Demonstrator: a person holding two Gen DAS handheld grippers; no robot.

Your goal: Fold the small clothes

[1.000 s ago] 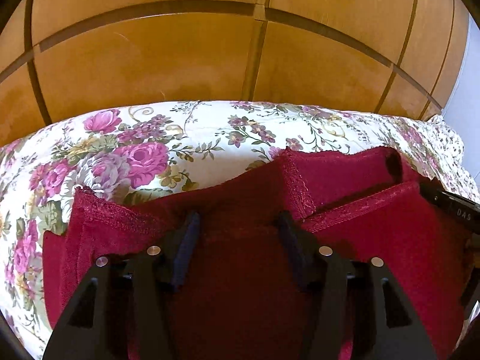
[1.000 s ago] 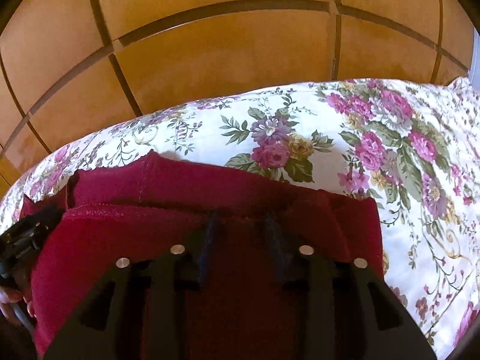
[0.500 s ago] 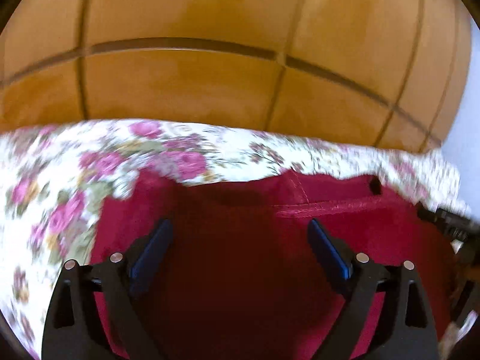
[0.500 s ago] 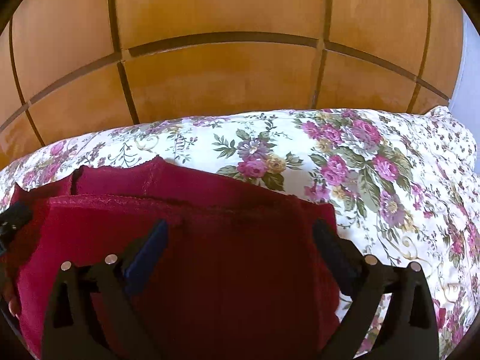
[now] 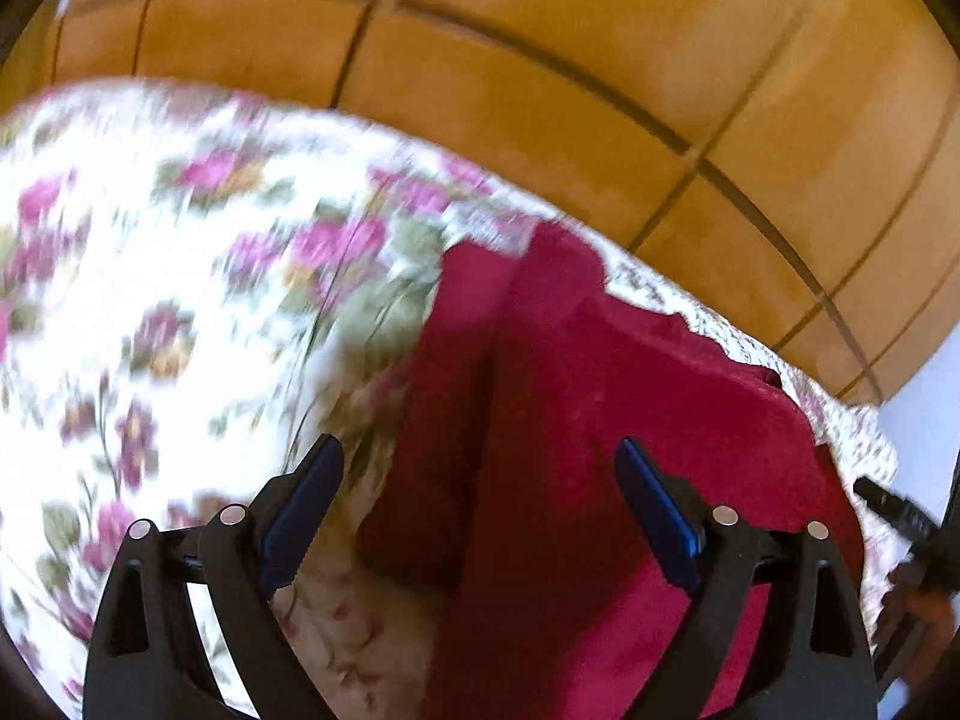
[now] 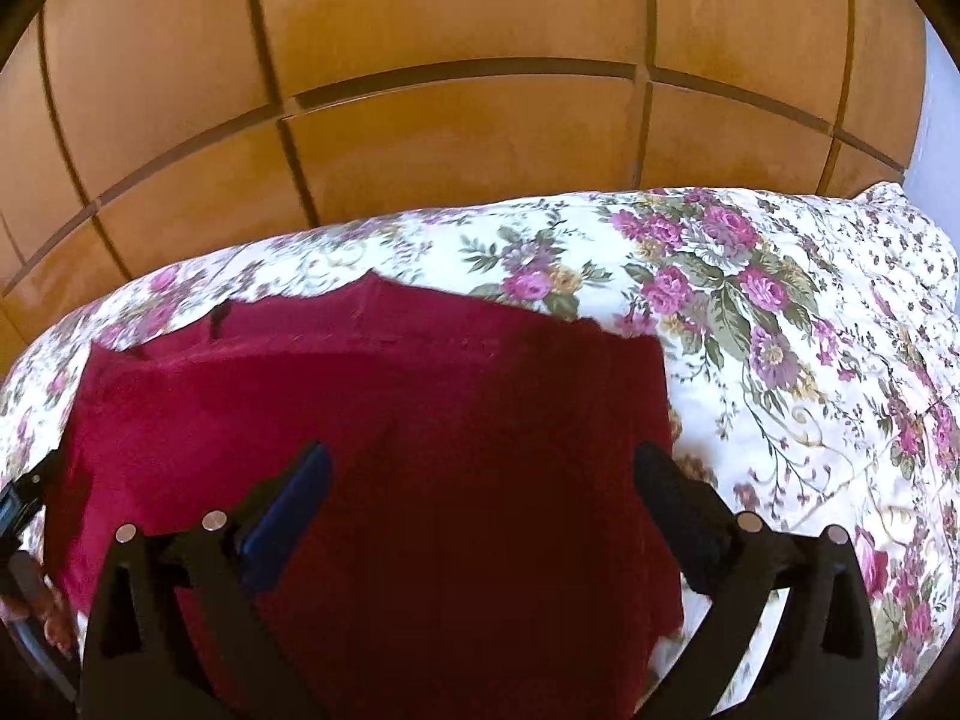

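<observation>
Nearest in each wrist view, a pair of tongs is seen spread wide with nothing pinched: the left tongs (image 5: 480,468) over the garment's left edge, the right tongs (image 6: 480,474) over its middle. The dark red garment (image 6: 372,420) is laid folded on a floral bedspread (image 6: 780,330). Only the left view, which is blurred, shows the right tool's black tip (image 5: 900,516) at its right margin. Beyond the bed, wooden panelling (image 6: 468,138) is seen.

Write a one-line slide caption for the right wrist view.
Open right gripper above a folded dark red garment on a floral bedcover.
</observation>
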